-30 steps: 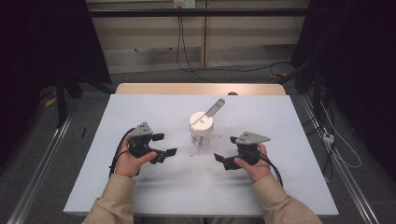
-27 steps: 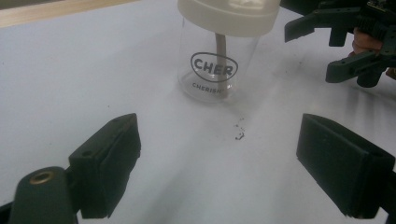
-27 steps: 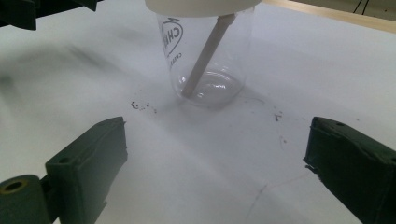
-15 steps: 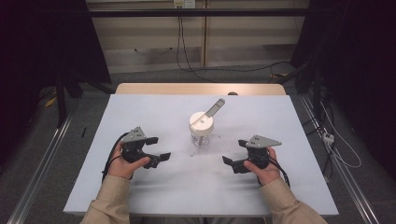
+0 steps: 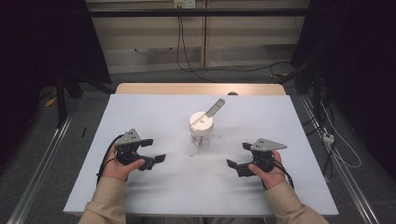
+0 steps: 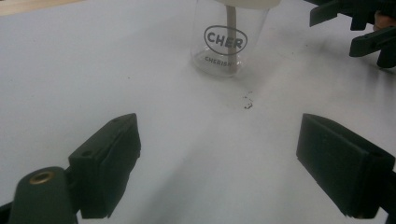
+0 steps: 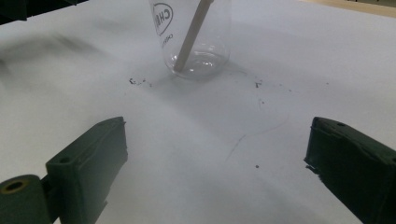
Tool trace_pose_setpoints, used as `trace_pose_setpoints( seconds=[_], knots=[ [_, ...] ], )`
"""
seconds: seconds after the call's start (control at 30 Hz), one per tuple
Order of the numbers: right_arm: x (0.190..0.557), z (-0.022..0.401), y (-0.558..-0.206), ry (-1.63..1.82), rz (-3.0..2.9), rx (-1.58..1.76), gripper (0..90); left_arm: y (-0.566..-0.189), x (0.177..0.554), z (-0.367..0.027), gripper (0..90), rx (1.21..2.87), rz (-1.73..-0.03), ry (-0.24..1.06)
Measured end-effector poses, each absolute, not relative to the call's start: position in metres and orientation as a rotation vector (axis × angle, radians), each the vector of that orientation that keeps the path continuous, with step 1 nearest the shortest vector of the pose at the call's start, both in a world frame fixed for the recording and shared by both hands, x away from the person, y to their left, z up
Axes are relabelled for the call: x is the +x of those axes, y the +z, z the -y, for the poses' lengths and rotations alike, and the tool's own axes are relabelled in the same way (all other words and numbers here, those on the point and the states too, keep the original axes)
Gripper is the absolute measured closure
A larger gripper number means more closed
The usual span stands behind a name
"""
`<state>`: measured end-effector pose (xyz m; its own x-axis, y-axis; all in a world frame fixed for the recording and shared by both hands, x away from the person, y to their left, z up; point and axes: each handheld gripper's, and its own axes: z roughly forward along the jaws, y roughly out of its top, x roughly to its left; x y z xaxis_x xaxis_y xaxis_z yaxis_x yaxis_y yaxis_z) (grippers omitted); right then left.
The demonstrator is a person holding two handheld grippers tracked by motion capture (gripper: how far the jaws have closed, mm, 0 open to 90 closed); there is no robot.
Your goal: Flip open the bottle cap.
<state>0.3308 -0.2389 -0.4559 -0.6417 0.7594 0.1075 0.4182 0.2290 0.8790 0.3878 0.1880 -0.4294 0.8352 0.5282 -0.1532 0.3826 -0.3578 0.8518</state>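
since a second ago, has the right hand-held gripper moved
Yes. In the high view the right hand-held gripper has drawn back toward the table's near edge and outward, away from the lidded jar, jaws open and empty.

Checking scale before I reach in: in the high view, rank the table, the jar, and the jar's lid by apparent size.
1. table, by far the largest.
2. jar, clear.
3. lid, white; about as wide as the jar, so only slightly smaller.

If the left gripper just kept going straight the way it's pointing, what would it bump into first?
Most likely the clear jar with the stick in it. From the open left gripper, bare table lies ahead, then the jar slightly off centre, though depth is hard to judge.
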Motion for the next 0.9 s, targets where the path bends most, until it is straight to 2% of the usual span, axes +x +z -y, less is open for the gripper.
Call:
trace_pose_setpoints(
  seconds=[0.9],
  knots=[
    [0.317,0.257,-0.457,1.374,-2.131,1.115,5.4,-0.434,0.378,-0.213,13.3,1.997,-0.713,0.210]
  ],
)
